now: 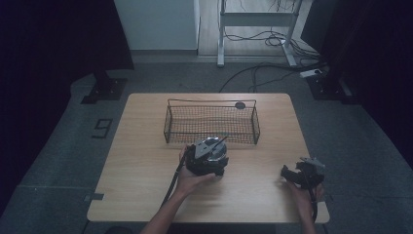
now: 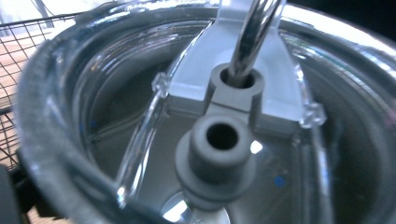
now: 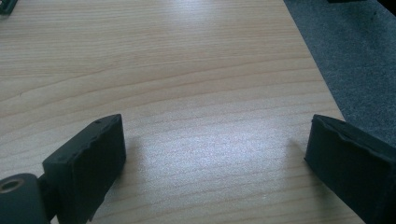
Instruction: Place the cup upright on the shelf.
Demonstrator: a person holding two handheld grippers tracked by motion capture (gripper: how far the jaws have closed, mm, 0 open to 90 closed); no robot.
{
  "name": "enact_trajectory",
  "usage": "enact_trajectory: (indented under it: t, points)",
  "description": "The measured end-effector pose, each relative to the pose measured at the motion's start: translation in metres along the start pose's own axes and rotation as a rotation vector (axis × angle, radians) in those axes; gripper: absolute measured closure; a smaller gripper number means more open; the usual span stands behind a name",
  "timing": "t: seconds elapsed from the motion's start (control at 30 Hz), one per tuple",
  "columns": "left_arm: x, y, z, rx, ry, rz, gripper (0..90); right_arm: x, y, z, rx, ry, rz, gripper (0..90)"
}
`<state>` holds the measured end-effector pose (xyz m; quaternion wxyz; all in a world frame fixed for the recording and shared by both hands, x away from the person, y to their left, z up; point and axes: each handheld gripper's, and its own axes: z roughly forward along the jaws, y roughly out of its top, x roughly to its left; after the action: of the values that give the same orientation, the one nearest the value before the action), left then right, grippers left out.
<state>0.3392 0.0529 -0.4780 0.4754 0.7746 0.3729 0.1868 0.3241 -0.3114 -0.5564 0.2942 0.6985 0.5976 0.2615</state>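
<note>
Near the wire basket [image 1: 212, 122], left hand-held gripper [image 1: 207, 156] apparently grasps a lidded clear cup [image 2: 201, 140], grip unconfirmed; right hand-held gripper [image 3: 215, 154] rests released on worktop [image 3: 187, 70]; likely next: basket placement.

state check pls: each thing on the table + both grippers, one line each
wire basket: upright at the table's far middle, looks empty
clear lid: close against the left gripper camera, metal straw through its hole, grey plug out of the hole
left gripper: just in front of the basket, fingers hidden
right gripper: open, over bare table, holding nothing
</note>
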Motion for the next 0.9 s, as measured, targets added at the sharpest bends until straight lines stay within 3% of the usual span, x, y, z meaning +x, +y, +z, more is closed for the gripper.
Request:
enact_trajectory:
  t: [0.33, 0.67, 0.9]
  points:
    - [-0.001, 0.000, -0.001, -0.003, 0.015, 0.029, 3.5, -0.001, 0.000, 0.000, -0.002, 0.003, -0.001, 5.7]
    - [-0.001, 0.001, -0.007, 0.012, -0.016, 0.042, 3.7, -0.001, 0.000, 0.000, -0.002, 0.002, -0.001, 5.8]
    - [-0.001, 0.005, -0.016, -0.004, -0.028, 0.041, 3.8, -0.001, 0.000, 0.000, -0.002, 0.002, -0.002, 5.8]
